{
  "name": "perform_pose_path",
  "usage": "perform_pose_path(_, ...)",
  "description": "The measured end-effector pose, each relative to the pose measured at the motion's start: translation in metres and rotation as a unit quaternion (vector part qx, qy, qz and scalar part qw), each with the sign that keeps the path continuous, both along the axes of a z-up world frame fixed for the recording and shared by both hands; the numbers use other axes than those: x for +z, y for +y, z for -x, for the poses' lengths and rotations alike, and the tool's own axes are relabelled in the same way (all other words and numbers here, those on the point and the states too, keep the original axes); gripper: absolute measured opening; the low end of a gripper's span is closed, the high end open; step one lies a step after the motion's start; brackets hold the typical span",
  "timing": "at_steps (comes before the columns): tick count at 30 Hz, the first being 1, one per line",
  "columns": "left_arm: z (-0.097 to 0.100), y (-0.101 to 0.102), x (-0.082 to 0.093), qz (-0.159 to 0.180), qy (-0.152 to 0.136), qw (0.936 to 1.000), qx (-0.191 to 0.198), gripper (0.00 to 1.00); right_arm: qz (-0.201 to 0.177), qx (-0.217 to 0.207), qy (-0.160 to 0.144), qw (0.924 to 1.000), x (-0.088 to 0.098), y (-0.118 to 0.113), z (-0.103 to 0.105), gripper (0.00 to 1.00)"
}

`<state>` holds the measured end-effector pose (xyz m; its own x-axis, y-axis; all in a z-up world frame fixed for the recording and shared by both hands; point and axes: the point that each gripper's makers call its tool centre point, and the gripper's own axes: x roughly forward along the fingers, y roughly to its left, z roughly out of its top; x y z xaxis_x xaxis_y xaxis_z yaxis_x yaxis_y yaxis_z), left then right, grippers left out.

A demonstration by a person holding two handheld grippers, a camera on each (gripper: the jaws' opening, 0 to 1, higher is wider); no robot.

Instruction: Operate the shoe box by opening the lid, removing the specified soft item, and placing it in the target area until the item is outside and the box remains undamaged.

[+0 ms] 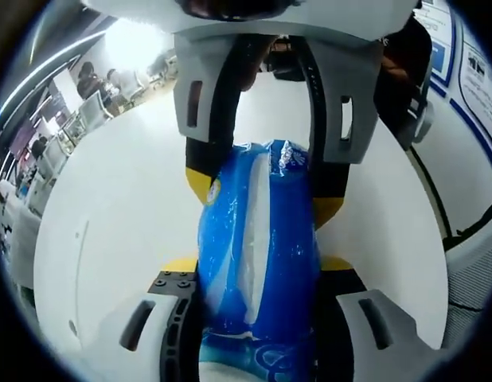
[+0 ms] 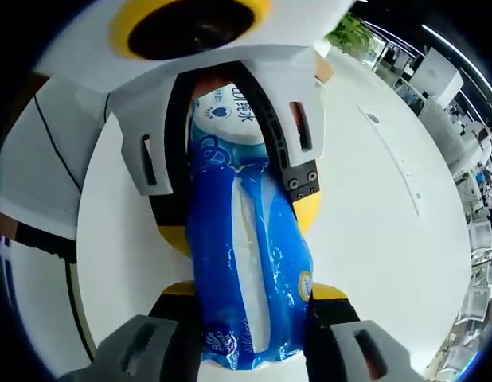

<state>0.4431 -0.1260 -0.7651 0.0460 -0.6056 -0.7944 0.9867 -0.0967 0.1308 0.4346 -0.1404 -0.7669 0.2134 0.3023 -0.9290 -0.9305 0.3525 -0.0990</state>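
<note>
My left gripper point(image 1: 258, 274) pinches one end of the blue tissue pack point(image 1: 258, 255) between its jaws; my right gripper point(image 2: 250, 306) clamps the other end, the pack point(image 2: 246, 239) stretched between them above the white desk point(image 1: 119, 215).

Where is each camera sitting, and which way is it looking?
Left gripper view: it rides on the left tool, looking along its jaws at the blue tissue pack and the right tool facing it above the white table.
Right gripper view: it rides on the right tool, looking back at the same pack and the left tool.
Shared: the pack, clamped from both ends, and the table.
</note>
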Motion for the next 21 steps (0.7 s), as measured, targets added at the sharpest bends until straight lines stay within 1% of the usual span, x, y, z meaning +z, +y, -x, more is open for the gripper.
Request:
perform_pose_path(5,-0.0002,0.0008,-0.0017,-0.002,-0.001,1.0,0.0,0.54,0.002,0.001,0.002,1.0,-0.0042,-0.0009,-0.0015,0.49)
perform_pose_path(21,0.0013,0.0019,-0.0034,-0.008,0.005,1.0,0.0,0.55,0.009,0.002,0.005,0.9999,-0.0081,-0.0029,-0.0006,0.54)
